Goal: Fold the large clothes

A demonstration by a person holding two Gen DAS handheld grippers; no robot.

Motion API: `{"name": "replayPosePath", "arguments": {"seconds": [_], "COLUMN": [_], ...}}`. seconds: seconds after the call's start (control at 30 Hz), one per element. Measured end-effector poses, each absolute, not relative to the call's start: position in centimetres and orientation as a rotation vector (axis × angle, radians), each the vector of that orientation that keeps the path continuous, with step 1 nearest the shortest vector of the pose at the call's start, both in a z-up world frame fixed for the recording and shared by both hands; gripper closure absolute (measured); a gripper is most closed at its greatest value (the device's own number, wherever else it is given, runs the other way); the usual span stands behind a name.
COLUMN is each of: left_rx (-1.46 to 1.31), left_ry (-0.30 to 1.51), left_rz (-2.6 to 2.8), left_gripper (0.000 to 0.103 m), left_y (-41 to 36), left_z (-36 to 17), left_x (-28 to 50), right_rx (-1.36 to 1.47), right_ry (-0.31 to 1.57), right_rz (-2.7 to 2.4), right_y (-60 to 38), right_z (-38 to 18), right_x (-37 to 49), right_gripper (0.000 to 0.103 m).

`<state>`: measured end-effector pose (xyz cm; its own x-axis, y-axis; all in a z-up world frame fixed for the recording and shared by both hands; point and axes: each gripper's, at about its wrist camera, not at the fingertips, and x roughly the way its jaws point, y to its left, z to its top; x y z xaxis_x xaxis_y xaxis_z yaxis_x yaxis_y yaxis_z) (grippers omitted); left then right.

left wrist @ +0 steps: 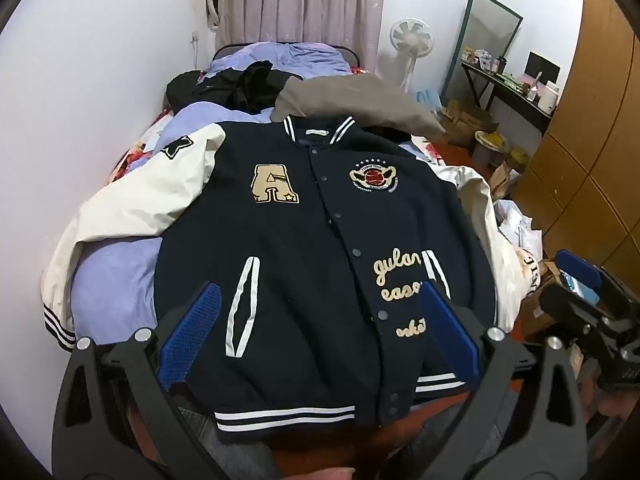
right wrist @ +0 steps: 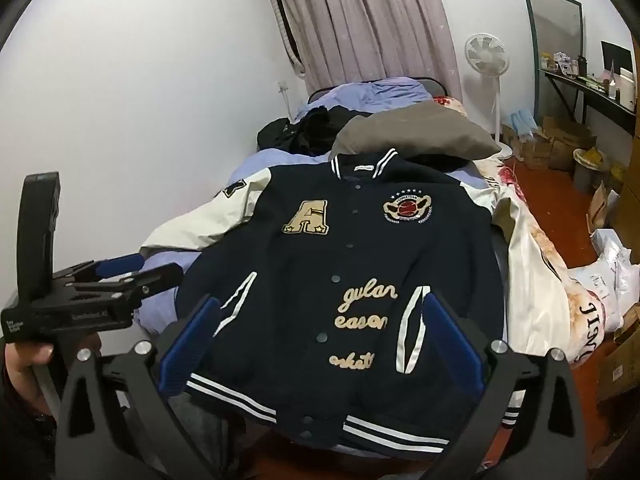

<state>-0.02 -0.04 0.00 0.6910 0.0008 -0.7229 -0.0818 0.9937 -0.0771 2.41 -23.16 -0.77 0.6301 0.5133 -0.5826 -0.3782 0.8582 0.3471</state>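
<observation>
Jacket (left wrist: 320, 240) lies face up and buttoned on the bed (left wrist: 116, 272), its left cream sleeve (left wrist: 132, 204) spread out over the bedding and its right sleeve (right wrist: 532, 248) draped off the bed's edge, and your left hand-held gripper (left wrist: 320, 320) and right hand-held gripper (right wrist: 320, 332) both hover over the hem with jaws wide apart, holding nothing. It looks thick, soft and fairly heavy, so it should flop rather than crease; take a sleeve near its striped cuff (left wrist: 60, 324). To your right, floor boxes (right wrist: 560, 148) and a bin (right wrist: 588, 168) have contents too small to tell.
</observation>
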Motion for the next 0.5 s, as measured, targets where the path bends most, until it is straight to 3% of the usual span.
{"name": "replayPosePath", "arguments": {"seconds": [0.03, 0.5], "left_rx": [-0.104, -0.102], "left_ry": [0.805, 0.836], "left_rz": [0.044, 0.026], "left_gripper": [0.007, 0.007], "left_y": [-0.1, -1.1], "left_z": [0.0, -0.8], "left_x": [0.0, -1.1], "right_rx": [0.050, 0.075], "right_ry": [0.689, 0.693], "right_rz": [0.530, 0.532], "right_y": [-18.8, -22.0], "right_z": [0.0, -0.8], "right_x": [0.4, 1.6], "right_gripper": [0.005, 0.005]}}
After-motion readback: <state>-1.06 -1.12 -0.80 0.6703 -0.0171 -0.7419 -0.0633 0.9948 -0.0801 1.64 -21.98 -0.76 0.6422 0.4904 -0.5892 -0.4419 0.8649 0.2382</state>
